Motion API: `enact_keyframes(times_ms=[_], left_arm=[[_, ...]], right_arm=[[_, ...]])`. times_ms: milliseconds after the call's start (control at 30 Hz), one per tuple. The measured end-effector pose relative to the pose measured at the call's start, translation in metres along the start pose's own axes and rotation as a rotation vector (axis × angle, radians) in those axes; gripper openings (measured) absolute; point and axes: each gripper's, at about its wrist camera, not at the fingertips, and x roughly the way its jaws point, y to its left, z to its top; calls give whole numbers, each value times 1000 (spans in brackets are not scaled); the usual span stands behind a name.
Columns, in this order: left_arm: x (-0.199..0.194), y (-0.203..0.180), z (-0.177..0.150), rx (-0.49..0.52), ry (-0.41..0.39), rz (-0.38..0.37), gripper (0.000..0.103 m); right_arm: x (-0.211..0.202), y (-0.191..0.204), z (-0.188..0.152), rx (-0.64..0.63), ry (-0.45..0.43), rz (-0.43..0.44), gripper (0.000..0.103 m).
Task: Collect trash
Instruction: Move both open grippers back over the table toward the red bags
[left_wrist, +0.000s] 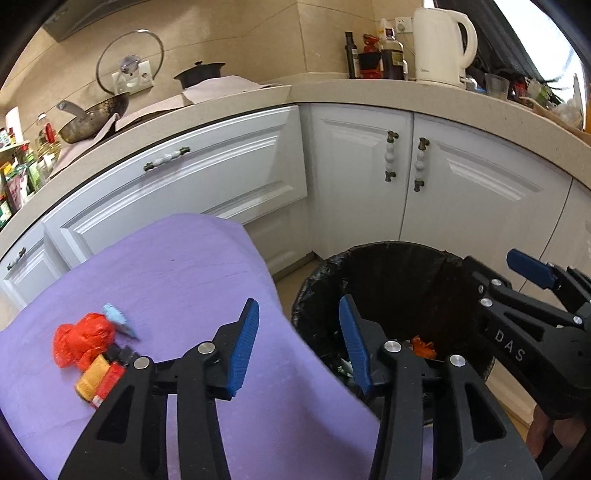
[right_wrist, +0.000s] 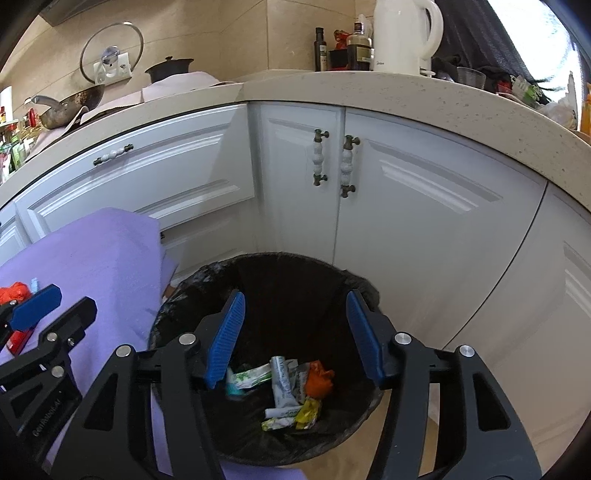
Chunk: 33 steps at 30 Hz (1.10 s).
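Daylight floods in from the window (left_wrist: 554, 48) at my upper right, blown out white in both views. The cabinet doors (right_wrist: 406, 206) are evenly lit; the bin's (right_wrist: 288, 280) inside stays dark. Fisheye bending curves the countertop (left_wrist: 369, 92), corners vignette black.

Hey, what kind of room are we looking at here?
Most likely a home kitchen: a white kettle and a pan on the countertop, white cabinets below, a lined trash bin on the floor.
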Motion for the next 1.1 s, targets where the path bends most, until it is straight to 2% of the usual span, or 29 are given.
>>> enact_keyframes(times_ms=[267,767,967,1100], left_arm=[[-27,46,-17,-56,2,67,51],[-73,175,-71,-235,31,294,52],[-83,223,-92,-301,43,365,52],[-86,248,-103,-336,53,384,52]], right_arm=[[-21,50,-5,-38,11,105,56],[-47,185,-18,-187,54,300,56],[-47,231,-27,-226,102,337,56],[-40,255,-31,-235,146,333,56]])
